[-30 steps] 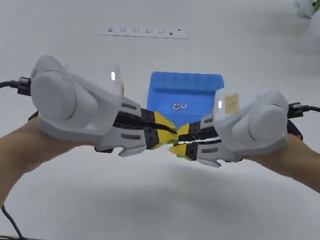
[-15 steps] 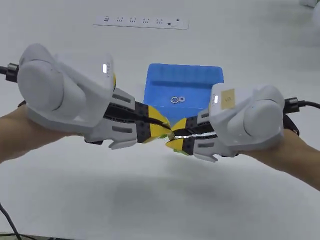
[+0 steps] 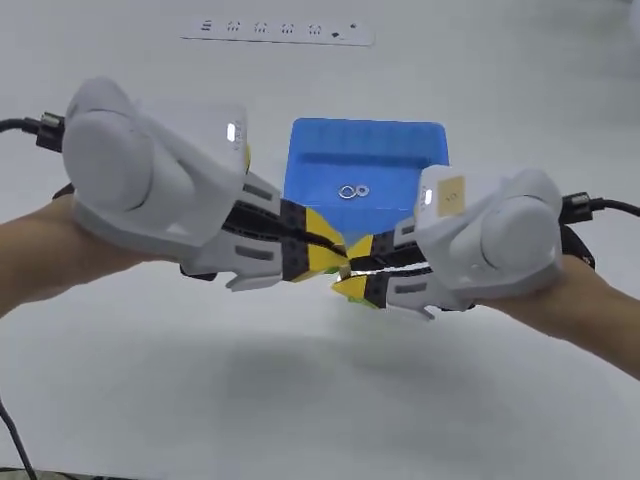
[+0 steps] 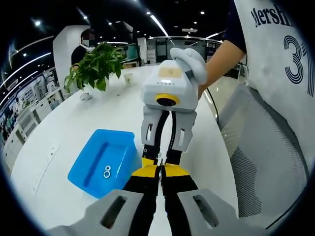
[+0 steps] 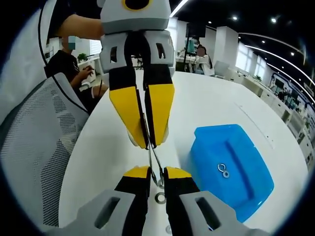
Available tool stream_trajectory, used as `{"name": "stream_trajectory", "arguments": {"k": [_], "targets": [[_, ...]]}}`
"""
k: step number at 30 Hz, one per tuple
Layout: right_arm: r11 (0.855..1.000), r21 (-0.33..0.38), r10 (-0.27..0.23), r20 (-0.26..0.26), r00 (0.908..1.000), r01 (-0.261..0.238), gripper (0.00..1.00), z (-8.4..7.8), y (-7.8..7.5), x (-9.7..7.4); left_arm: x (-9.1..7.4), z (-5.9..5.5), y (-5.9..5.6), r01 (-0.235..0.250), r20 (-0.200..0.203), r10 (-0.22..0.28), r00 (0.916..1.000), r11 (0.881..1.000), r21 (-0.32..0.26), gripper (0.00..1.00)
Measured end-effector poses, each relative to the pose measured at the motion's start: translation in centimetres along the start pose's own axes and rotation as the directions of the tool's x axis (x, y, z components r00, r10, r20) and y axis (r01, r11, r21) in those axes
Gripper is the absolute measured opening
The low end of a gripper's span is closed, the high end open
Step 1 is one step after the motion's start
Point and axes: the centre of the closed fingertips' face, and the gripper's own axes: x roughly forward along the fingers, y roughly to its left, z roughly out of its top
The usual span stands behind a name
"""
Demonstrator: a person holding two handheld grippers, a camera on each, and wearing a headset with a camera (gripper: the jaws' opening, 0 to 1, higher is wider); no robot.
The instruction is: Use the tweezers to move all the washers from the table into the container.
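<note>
While two small metal washers (image 3: 354,191) already lie inside the shallow blue plastic container (image 3: 310,150), at least one loose steel washer (image 5: 160,198) is on the white counter (image 3: 300,400), near the container. The left tongs (image 4: 160,172) and right tongs (image 5: 157,174) meet tip to tip, and each appears clamped on the slim metal tweezers (image 5: 152,157), which hang just above that washer. Assessment: the task is partly complete. The washer on the counter is not yet picked up or transferred.
</note>
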Motion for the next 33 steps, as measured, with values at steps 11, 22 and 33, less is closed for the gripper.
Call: {"name": "stream_trajectory", "arguments": {"k": [11, 22, 33], "targets": [[1.0, 0.02, 0.005, 0.004, 1.0, -0.005, 0.12, -0.16, -0.13, 0.2, 0.08, -0.18, 0.27, 0.001, -0.002, -0.001, 1.0, 1.0, -0.012, 0.06], [0.997, 0.072, 0.019, -0.006, 0.9998, -0.018, 0.11, -0.26, -0.45, 0.24, 0.4, -0.01, 0.85, -0.011, -0.035, 0.01, 0.9993, 0.999, -0.041, 0.06], [0.998, 0.059, 0.023, -0.007, 0.9997, -0.023, 0.1, -0.36, -0.02, 0.07, 0.61, 0.12, 0.5, -0.011, -0.019, 0.009, 0.9998, 0.995, -0.094, 0.06]]}}
